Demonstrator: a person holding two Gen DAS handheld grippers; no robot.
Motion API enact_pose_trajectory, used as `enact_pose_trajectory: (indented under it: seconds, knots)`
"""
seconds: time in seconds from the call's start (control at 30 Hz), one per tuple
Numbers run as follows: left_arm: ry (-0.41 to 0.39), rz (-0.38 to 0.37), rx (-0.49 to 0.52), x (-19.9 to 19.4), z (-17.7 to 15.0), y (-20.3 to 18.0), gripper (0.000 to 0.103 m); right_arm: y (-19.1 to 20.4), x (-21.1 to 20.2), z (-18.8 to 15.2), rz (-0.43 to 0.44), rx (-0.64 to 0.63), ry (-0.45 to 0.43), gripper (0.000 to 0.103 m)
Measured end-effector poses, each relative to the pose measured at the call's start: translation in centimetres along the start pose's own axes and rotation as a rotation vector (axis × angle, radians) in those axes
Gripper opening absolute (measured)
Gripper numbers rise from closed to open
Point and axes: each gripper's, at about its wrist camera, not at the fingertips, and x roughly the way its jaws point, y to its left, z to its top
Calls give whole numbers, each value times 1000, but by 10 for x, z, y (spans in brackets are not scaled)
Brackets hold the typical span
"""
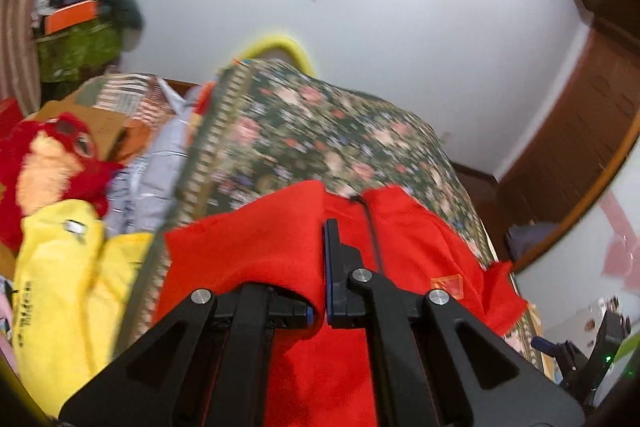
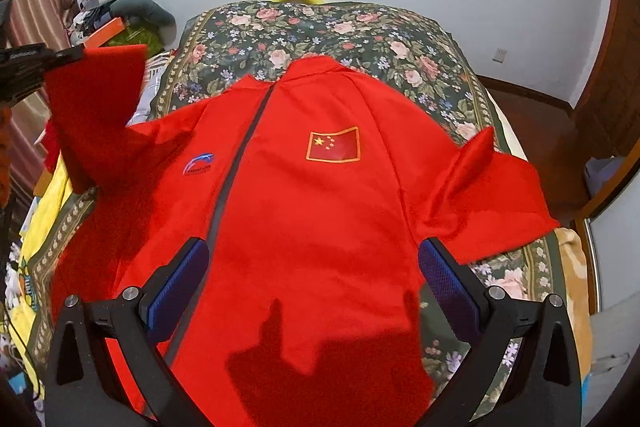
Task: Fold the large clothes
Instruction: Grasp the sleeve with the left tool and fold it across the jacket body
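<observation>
while the left gripper has its fingers pressed together on a fold of the red jacket, the left wrist view shows that cloth draped over its left finger and hanging below, likely lifted so the sleeve can be carried across the body. ahead of the fingers lies the floral bedspread; to their left sit a yellow garment and a red plush toy, close enough to crowd a swing that way. to the right the bed edge falls off toward the wooden wardrobe.

from the right wrist view, the right gripper hovers with fingers wide apart and nothing between them, above the jacket's lower front. the red jacket lies face up on the floral bedspread, zipper running away from the fingers, flag patch ahead. up and left, the left gripper holds the raised sleeve off the bed. the right sleeve lies beside the right finger, near the bed's edge, with open bedspread beyond the collar.
</observation>
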Motion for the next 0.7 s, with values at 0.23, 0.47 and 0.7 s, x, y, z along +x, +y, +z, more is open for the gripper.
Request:
enact_pose_trajectory:
  seconds: [0.23, 0.47, 0.7]
  knots:
    - [176, -25, 28, 64, -35, -53, 3, -18, -2, -10, -2, 26, 20, 103]
    - [498, -16, 97, 128, -102, -79, 3, -18, -5, -16, 9, 19, 35, 103]
    - [507, 33, 295, 114, -141, -97, 19, -10, -6, -10, -1, -13, 41, 103]
